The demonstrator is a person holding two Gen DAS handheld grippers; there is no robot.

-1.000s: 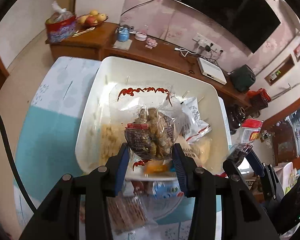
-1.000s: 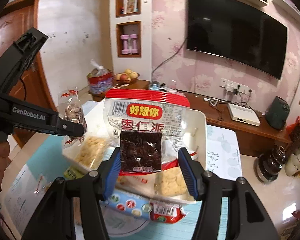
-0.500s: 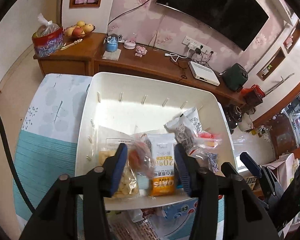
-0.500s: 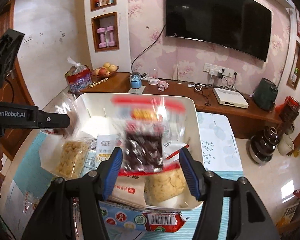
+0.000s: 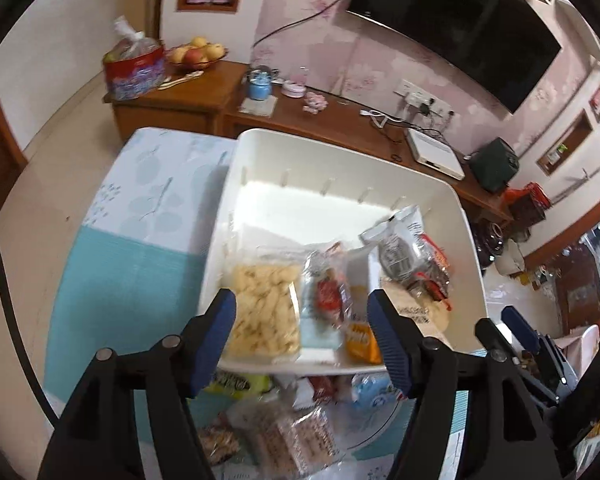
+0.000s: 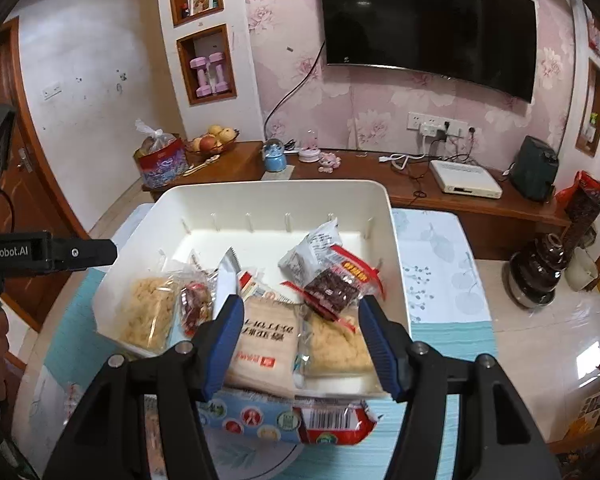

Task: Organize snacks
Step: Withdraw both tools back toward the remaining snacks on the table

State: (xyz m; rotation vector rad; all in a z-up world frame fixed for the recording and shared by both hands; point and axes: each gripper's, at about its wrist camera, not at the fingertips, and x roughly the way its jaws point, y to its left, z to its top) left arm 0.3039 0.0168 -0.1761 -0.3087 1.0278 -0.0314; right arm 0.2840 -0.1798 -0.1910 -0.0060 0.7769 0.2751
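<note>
The left hand-held gripper point(image 5: 302, 326) and the right hand-held gripper point(image 6: 300, 326) were both wide open and held nothing. They were over the near edge of the white bin point(image 6: 276, 200). The red date snack point(image 6: 336, 286) lay inside the bin, on top of other snack bags.

The white bin point(image 6: 396, 248) is open on top. Its far half is bare floor, with free access from above. The near half is packed edge to edge with snack packets point(image 6: 260, 332); a red-edged date packet point(image 6: 336, 284) lies on top at the right. More packets point(image 5: 296, 432) crowd the table just below the near rim. The teal tablecloth point(image 5: 120, 272) left of the bin is unobstructed.
</note>
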